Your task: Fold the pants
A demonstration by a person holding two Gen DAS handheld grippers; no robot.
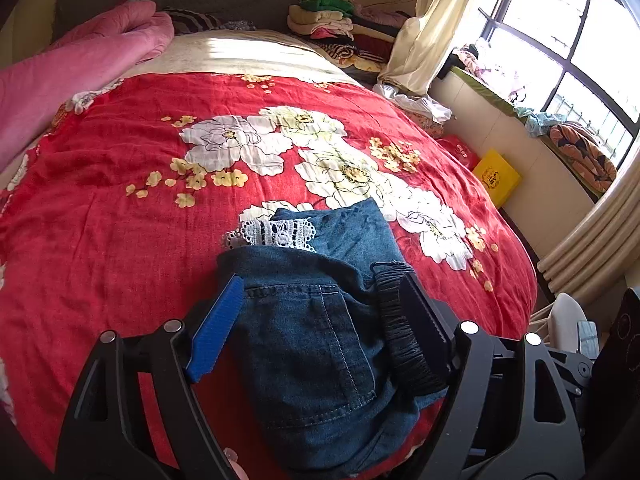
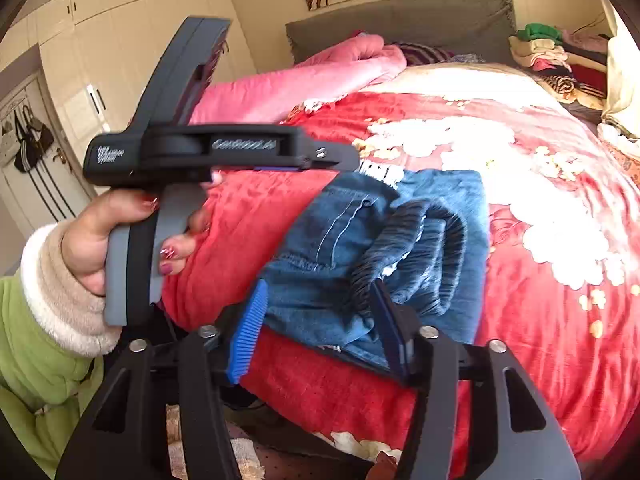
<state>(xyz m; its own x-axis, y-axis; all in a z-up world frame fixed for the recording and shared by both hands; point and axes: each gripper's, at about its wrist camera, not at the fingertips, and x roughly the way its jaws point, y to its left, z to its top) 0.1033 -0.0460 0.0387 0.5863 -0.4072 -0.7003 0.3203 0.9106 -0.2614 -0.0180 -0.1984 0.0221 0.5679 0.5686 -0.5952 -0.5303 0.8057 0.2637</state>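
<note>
Blue denim pants (image 1: 320,328) with a dark elastic waistband (image 1: 400,320) and white lace trim (image 1: 276,234) lie folded in a compact bundle on the red floral bedspread (image 1: 120,200). My left gripper (image 1: 320,292) is open, its blue fingers (image 1: 218,324) straddling the bundle at the waist end. In the right wrist view the pants (image 2: 380,240) lie near the bed's front edge; my right gripper (image 2: 320,308) is open, its fingers (image 2: 250,332) on either side of the waistband (image 2: 420,240). The left gripper (image 2: 224,152) shows there, held in a hand above the pants.
A pink quilt (image 1: 80,64) lies at the bed's far left. Stacked clothes (image 1: 340,24) sit at the headboard corner. A curtain (image 1: 432,20), a yellow box (image 1: 496,178) and a radiator (image 1: 592,240) are by the window on the right. A wardrobe (image 2: 120,40) stands left.
</note>
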